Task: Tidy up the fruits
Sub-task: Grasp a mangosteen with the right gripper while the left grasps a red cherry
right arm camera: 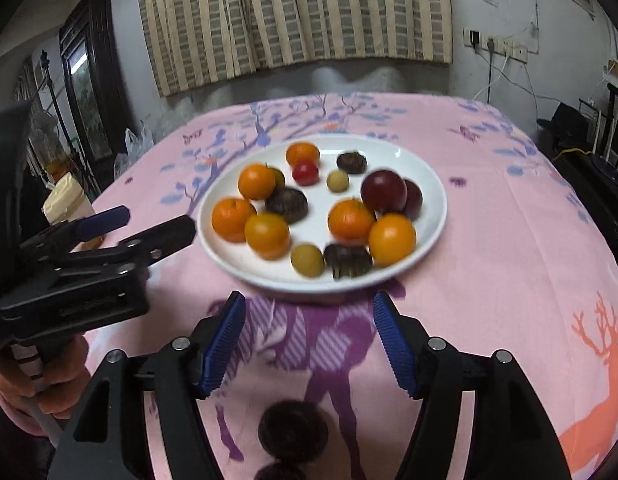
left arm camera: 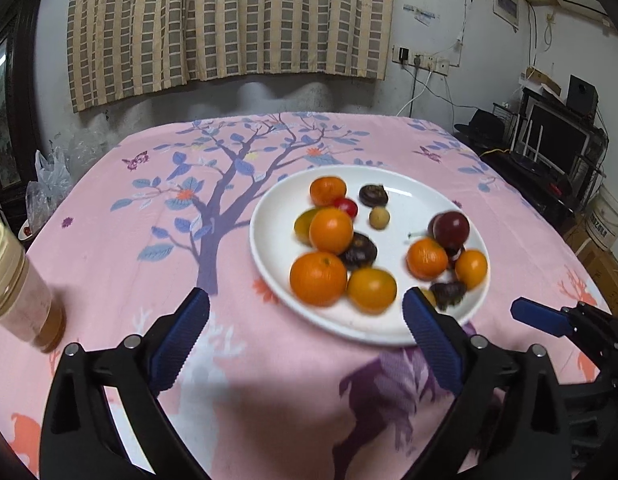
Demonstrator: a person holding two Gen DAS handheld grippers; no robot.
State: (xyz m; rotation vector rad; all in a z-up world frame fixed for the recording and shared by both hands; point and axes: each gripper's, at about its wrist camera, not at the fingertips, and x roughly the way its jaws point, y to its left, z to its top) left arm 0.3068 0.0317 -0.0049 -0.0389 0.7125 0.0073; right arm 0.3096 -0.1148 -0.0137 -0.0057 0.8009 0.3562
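On counter [right arm camera: 509,264], white plate [right arm camera: 425,176] is loaded w/ mixed fruits [right arm camera: 351,220], unsorted; two dark fruits [right arm camera: 293,434] lie off-plate near edge. Left hand-held gripper [left arm camera: 305,312] & right hand-held gripper [right arm camera: 309,320] are held wide open, nothing gripped. Sorting judged barely begun.

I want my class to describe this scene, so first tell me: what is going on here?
A person holds two claws over a table with a pink tablecloth. Both the left claw and the right claw are open and empty, poised just short of a white plate of mixed fruit: oranges, dark plums, a cherry tomato and some dark, wrinkled fruits. Two dark fruits already lie on the cloth near the right claw.
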